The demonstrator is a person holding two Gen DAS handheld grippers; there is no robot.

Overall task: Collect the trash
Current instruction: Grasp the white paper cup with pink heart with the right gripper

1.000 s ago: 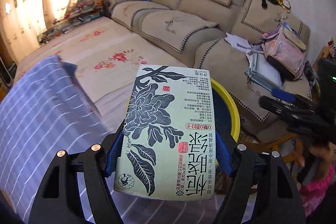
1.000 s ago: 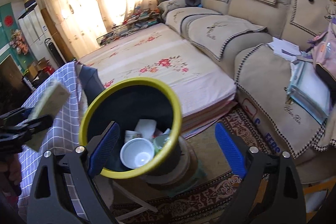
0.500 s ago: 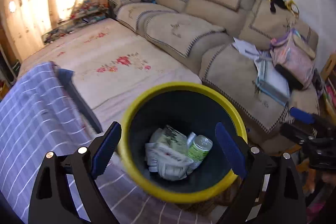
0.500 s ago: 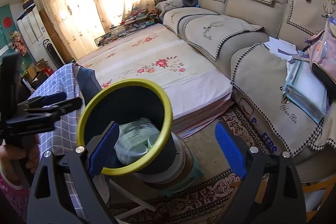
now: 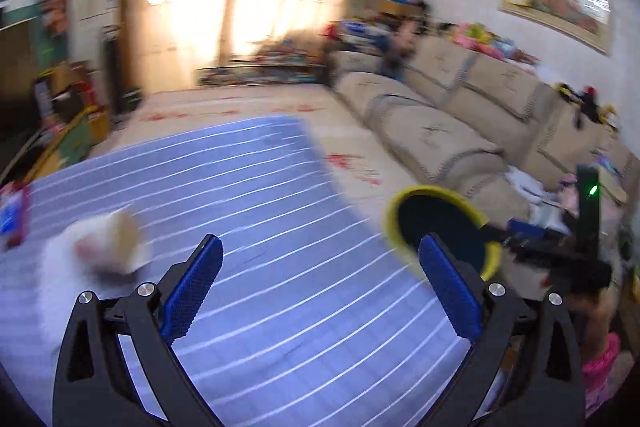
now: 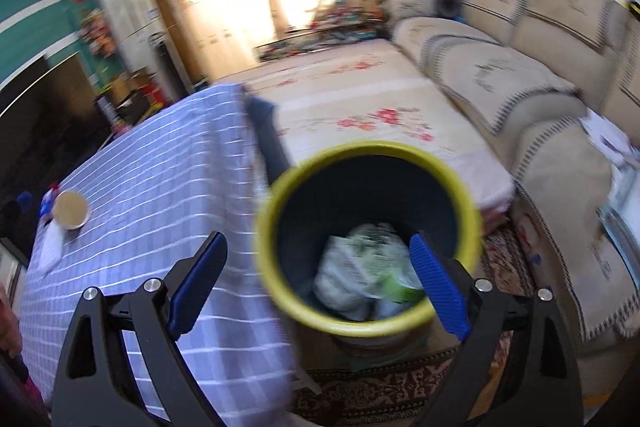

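Note:
My left gripper (image 5: 320, 243) hangs over the blue checked tablecloth (image 5: 280, 195), its jaws opening with nothing between them. A blurred paper cup (image 5: 108, 247) stands on the cloth to its left. The yellow-rimmed dark bin (image 5: 394, 211) sits off the table's right edge. In the right wrist view my right gripper (image 6: 318, 241) is open and empty above the bin (image 6: 368, 147). A crumpled printed carton (image 6: 360, 267) and other trash lie inside. The paper cup (image 6: 71, 209) and a white wrapper (image 6: 52, 247) lie at the table's far left.
A long beige sofa (image 6: 500, 67) runs along the right wall, with a floral mat (image 6: 360, 107) in front of it. The bin stands on a patterned rug (image 6: 380, 387). A red and blue packet (image 5: 14, 215) lies at the table's left edge. The other gripper's black body (image 5: 560, 255) shows beyond the bin.
My left gripper let go of the printed carton, which dropped into the bin. It then swung left over the table with jaws wider. The right gripper shifted left, still open.

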